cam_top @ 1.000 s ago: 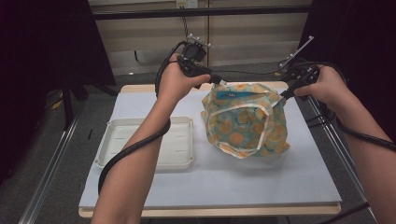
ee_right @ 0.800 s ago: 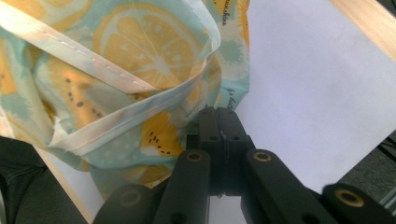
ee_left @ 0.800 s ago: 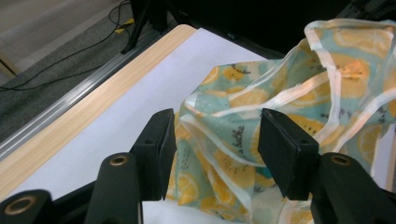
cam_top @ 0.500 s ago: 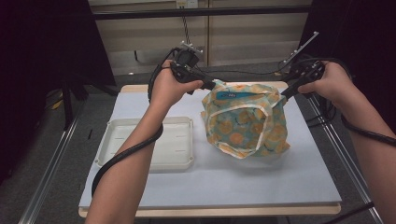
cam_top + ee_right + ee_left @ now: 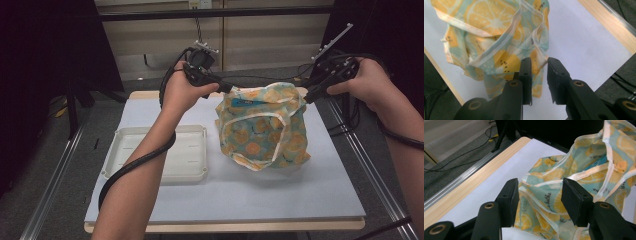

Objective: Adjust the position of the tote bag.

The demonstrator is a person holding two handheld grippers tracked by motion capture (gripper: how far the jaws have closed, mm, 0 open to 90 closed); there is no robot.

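The high view looks forward and down from above the person's side, taking in the whole table (image 5: 150, 112); the 2 gripper views sit close, facing the lemon-print bag (image 5: 262, 127) (image 5: 564, 185) (image 5: 491, 37) from opposite sides; all 3 share it.

I'm working in what looks like a lab or test room, not a home. The counter (image 5: 150, 107) is a plain wooden board under a white sheet, set between metal rails (image 5: 50, 187) on a frame. Black curtains (image 5: 45, 55) close off both sides, and pale cabinet panels (image 5: 165, 40) run along the back wall. The floor (image 5: 80, 200) is grey carpet, and loose black cables (image 5: 280, 77) trail across it behind the counter
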